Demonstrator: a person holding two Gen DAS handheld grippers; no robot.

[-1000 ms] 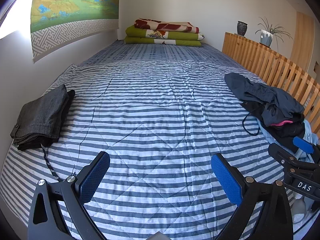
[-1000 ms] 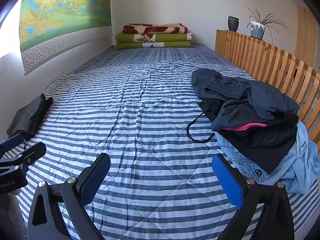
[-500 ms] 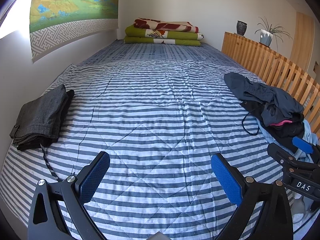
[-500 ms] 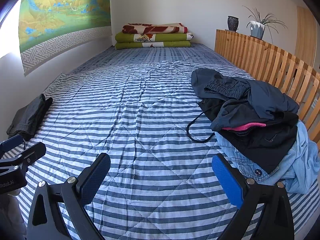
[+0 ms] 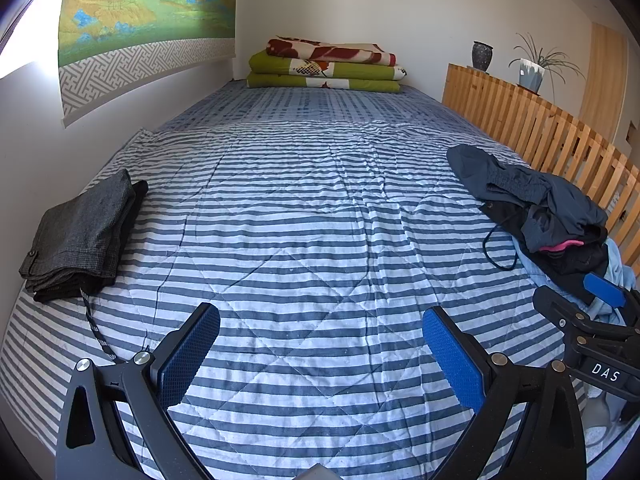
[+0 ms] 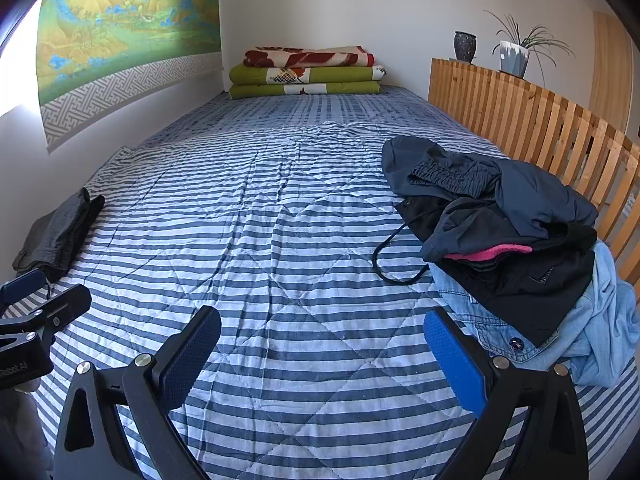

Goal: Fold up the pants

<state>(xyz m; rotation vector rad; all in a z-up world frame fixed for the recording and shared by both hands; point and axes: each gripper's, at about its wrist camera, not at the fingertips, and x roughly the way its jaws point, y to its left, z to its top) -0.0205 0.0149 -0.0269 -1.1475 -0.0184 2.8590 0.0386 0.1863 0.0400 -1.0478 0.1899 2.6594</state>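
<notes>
Both the left gripper (image 5: pixel 320 336) and right gripper (image 6: pixel 322 340) hover over the striped bed (image 5: pixel 312 216), jaws wide and empty. Unfolded pants pile (image 6: pixel 500 220) lies ahead-right of the right jaws; folded grey pants (image 5: pixel 80 236) ahead-left of the left jaws.

Daylight scene, bright and even. Strongest light at upper left of both views: blown-out white patch on left wall (image 5: pixel 24 60), detail lost there. Striped bedspread (image 5: pixel 320 240) sharply rendered, creases casting soft low-contrast shadows; far end dimmer, bluish. Pile of clothes (image 6: pixel 500 232) dark, folds underexposed. Heavy fisheye distortion: wooden railing (image 6: pixel 540 128) and wall hanging (image 5: pixel 148 20) bow outward; black vignette in corners. No motion blur visible; focus crisp throughout.
</notes>
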